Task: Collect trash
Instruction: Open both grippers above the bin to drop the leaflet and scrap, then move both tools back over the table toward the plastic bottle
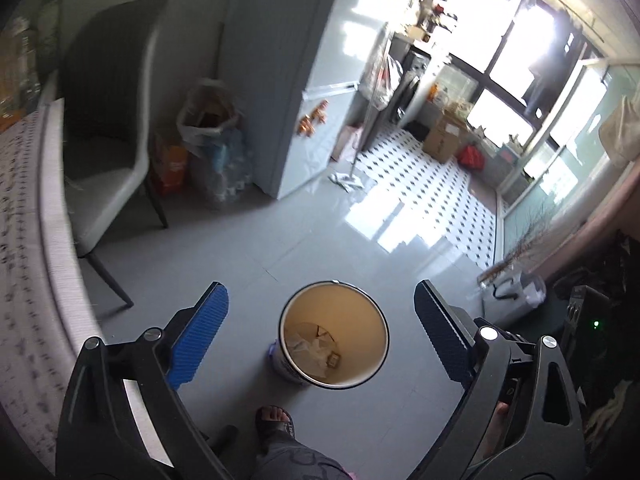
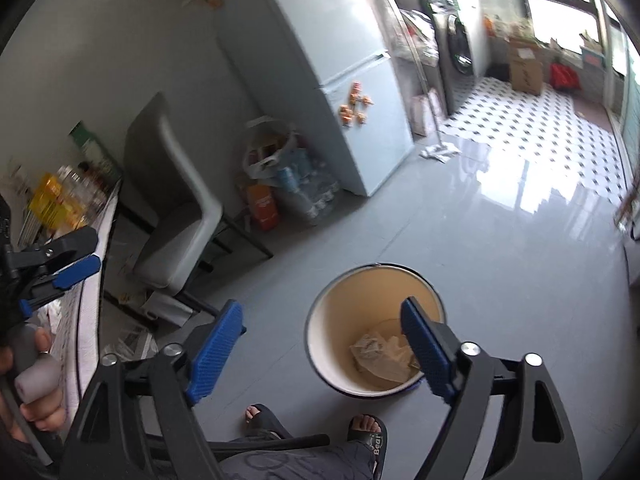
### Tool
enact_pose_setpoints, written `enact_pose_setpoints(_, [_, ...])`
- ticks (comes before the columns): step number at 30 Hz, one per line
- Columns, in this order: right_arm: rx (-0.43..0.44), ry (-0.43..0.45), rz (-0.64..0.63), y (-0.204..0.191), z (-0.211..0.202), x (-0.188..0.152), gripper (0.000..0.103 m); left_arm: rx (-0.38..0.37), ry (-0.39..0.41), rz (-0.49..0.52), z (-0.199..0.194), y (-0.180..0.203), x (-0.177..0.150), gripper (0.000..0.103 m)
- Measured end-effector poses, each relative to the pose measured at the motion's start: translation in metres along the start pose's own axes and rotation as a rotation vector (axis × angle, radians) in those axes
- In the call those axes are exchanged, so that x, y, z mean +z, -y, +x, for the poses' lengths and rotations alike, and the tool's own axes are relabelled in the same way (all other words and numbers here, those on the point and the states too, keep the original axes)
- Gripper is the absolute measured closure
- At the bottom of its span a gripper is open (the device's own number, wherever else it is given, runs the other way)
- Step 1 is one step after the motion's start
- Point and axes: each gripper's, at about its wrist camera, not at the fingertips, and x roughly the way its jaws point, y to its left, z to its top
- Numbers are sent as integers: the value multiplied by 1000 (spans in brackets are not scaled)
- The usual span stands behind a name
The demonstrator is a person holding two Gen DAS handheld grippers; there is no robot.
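On glossy grey tile floor (image 1: 248,248), round cream-lined metal bin (image 1: 334,376) with crumpled wrappers (image 2: 380,354); left gripper (image 1: 320,336) and right gripper (image 2: 320,344) both spread apart, empty; risk of kicking bin with sandalled foot (image 1: 276,420).

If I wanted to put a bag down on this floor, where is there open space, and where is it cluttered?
The widest bare stretch is the grey floor between the bin, the fridge and the patterned tiles. It is crowded in the corner between the chair and fridge, packed with bags, and papers litter the floor below the chair.
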Motion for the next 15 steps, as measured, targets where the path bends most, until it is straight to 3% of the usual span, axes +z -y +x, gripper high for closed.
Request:
enact_pose_setpoints(5, [42,39,-43,-50,-16,4,7,23,49,-32,-43,-29,-2,7])
enact_pose_setpoints(15, [77,55,-152,-136,-38,1,8,68,157,-134,-124,-97,-25,6])
